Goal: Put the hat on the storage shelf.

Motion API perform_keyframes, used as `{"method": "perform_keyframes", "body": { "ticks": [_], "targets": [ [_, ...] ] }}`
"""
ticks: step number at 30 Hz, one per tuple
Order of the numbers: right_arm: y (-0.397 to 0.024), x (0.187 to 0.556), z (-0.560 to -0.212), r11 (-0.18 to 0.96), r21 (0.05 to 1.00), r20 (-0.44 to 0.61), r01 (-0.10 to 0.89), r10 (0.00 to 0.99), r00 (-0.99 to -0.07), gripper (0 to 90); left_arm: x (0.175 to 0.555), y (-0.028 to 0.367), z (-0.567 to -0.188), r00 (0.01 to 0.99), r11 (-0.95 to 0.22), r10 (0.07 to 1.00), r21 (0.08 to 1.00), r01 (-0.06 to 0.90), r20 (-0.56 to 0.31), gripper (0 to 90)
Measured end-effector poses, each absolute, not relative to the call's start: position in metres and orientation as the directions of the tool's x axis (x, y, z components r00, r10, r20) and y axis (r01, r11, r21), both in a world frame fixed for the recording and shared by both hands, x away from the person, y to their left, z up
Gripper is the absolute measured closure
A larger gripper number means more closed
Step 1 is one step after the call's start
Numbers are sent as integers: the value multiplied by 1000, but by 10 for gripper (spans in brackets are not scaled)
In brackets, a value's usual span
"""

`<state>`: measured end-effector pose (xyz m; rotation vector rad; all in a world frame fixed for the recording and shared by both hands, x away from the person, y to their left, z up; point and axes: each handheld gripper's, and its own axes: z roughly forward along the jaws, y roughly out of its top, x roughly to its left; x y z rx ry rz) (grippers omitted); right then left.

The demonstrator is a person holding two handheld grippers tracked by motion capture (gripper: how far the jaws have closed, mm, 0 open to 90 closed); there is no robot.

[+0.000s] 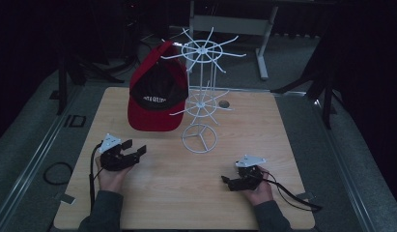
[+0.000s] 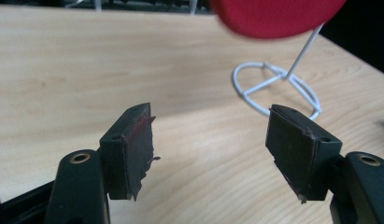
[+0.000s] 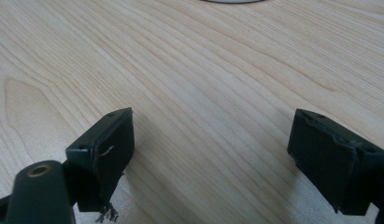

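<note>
I sit at a light wooden table [image 1: 152, 203] in a dark room. A white wire rack [image 1: 202, 92] stands near its middle, carrying a red and black cap [image 1: 155, 94] on its left arms; the cap's white lettering is too small to read. My left gripper [image 1: 135, 150] and right gripper [image 1: 226, 180] rest low on the table, well apart, jaws spread wide, holding nothing.
</note>
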<state>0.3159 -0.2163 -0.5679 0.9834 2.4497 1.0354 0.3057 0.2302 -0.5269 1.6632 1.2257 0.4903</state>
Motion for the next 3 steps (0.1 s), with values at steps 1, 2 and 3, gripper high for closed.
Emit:
{"method": "perform_keyframes", "body": {
  "ticks": [1, 2, 3],
  "targets": [
    [-216, 316, -568, 504, 721, -13, 475, 695, -718, 144, 306, 230, -529, 409, -23, 888, 866, 499, -212, 326],
    [-216, 316, -568, 504, 721, -13, 475, 695, -718, 144, 306, 230, -529, 409, -23, 888, 866, 499, -212, 326],
    [-216, 316, -568, 504, 721, -13, 475, 695, -718, 144, 307, 230, -535, 402, -45, 895, 859, 511, -192, 326]
  ]
}}
